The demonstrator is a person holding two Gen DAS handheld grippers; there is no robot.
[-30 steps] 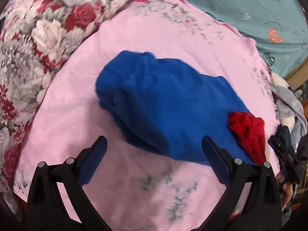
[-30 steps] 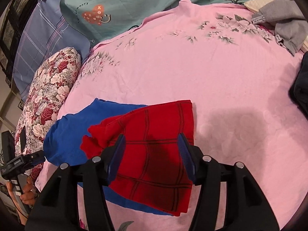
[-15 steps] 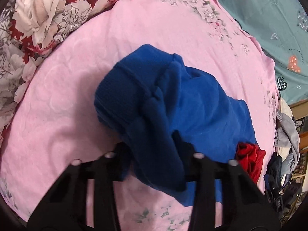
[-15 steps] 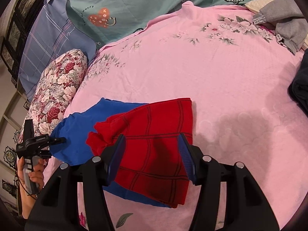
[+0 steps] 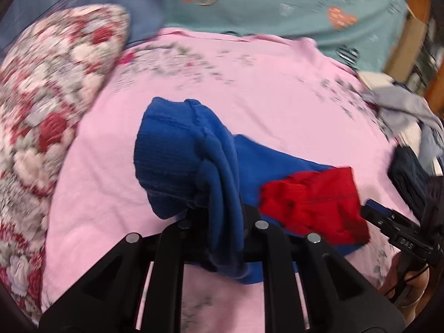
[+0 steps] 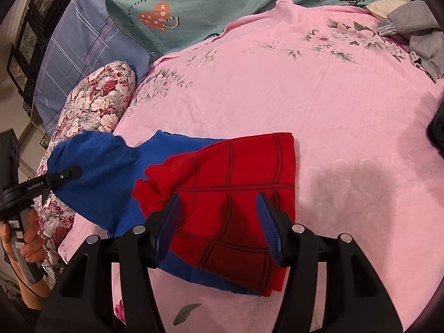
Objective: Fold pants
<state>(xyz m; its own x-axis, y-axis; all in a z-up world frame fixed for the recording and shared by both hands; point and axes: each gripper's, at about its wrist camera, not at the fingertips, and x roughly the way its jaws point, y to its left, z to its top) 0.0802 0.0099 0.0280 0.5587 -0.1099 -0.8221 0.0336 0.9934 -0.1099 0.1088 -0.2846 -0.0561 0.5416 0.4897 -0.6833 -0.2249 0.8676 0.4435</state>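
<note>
Blue pants (image 5: 177, 155) bunch in the closed left tongs (image 5: 219, 216); that thick wad could slip free while open right tongs (image 6: 219, 219) hover over the red fabric (image 6: 236, 194)

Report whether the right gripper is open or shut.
Open. The right gripper hovers with its blue-padded fingers spread apart above the red panel of the pants, gripping nothing.

Motion-blurred left view, sharp right view, even indoor light, fisheye-warped edges.

Black tongs (image 6: 217, 222), blue ribbed pads (image 6: 267, 223), silver screws.
</note>
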